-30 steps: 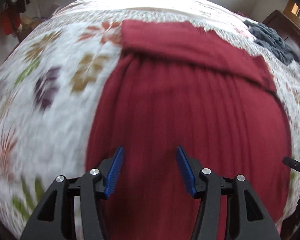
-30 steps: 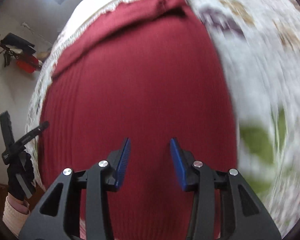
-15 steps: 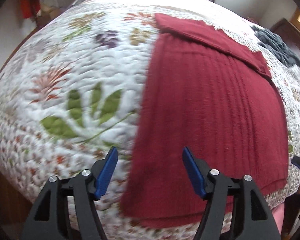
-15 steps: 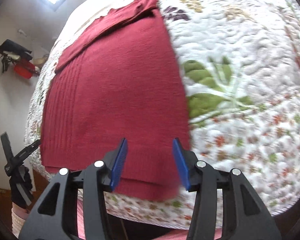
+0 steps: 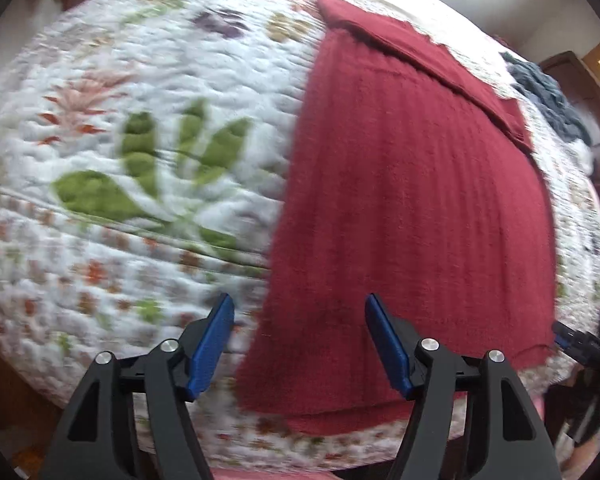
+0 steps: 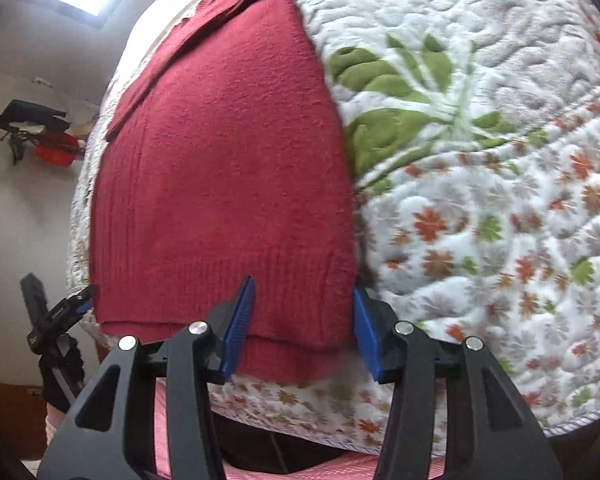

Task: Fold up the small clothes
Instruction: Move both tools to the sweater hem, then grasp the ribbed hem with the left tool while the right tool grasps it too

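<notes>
Right wrist: ribbed red knit sweater (image 6: 220,168) flat on quilted bedspread (image 6: 480,220).

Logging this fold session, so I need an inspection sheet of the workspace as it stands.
Surface: floral quilt on a bed.
Job's things: red sweater lying flat, its far edge folded over, hem at the near edge of the bed.
Clutter: grey garment at the far side.
Grippers: left gripper open at the near left corner; right gripper open, straddling the hem's right corner.
Cables: nothing seen.
Surroundings: clothes hanging on the wall.
</notes>
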`<action>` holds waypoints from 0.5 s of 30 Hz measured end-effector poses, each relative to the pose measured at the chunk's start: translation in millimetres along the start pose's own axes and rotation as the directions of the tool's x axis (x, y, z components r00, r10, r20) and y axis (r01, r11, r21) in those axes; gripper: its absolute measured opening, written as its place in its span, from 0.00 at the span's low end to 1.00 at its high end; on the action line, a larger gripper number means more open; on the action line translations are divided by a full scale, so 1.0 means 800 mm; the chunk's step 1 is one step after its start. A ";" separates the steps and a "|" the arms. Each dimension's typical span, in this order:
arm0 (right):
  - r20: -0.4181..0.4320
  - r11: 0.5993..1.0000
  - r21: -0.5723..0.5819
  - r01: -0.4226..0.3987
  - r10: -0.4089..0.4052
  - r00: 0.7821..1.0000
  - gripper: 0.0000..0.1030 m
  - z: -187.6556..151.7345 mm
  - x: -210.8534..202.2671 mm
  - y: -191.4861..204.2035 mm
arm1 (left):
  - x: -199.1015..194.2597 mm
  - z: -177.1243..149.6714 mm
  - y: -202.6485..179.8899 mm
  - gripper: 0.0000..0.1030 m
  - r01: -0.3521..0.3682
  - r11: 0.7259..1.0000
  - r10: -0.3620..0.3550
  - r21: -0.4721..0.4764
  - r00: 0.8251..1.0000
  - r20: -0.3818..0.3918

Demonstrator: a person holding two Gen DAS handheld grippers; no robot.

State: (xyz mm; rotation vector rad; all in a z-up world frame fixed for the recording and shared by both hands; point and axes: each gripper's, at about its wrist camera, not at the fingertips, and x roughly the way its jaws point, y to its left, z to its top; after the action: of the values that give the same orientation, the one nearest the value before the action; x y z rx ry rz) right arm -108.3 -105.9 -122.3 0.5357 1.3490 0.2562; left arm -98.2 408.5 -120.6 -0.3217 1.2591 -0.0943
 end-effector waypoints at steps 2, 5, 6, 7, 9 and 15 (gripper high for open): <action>-0.010 1.000 -0.003 -0.021 0.021 1.000 0.46 0.001 0.006 0.002 | 0.006 -0.001 -0.007 0.66 -0.012 1.000 0.012 0.011 1.000 -0.009; -0.009 1.000 -0.002 -0.024 0.024 1.000 0.46 0.004 0.012 0.002 | 0.011 0.000 -0.006 0.66 -0.013 1.000 0.013 0.002 1.000 -0.010; -0.006 1.000 0.000 -0.030 0.030 1.000 0.46 0.005 0.012 0.002 | 0.011 0.000 -0.005 0.66 -0.005 1.000 0.005 -0.004 1.000 -0.008; -0.006 1.000 0.002 -0.031 0.031 1.000 0.44 0.006 0.012 0.002 | 0.010 -0.001 -0.002 0.65 0.002 1.000 -0.002 -0.013 1.000 -0.006; -0.003 1.000 -0.003 -0.024 0.024 1.000 0.38 0.007 0.011 0.001 | 0.008 -0.001 0.003 0.53 -0.012 0.999 0.012 -0.032 1.000 -0.005; 0.011 0.999 -0.034 -0.017 0.018 1.000 0.08 0.002 0.003 -0.007 | 0.002 -0.005 0.018 0.12 0.004 0.997 -0.005 -0.073 1.000 -0.010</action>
State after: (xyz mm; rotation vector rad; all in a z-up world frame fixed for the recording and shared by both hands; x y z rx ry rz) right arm -107.0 -109.7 -127.3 0.5200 1.3275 0.2897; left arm -102.7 421.4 -127.5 -0.3871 1.2736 -0.0541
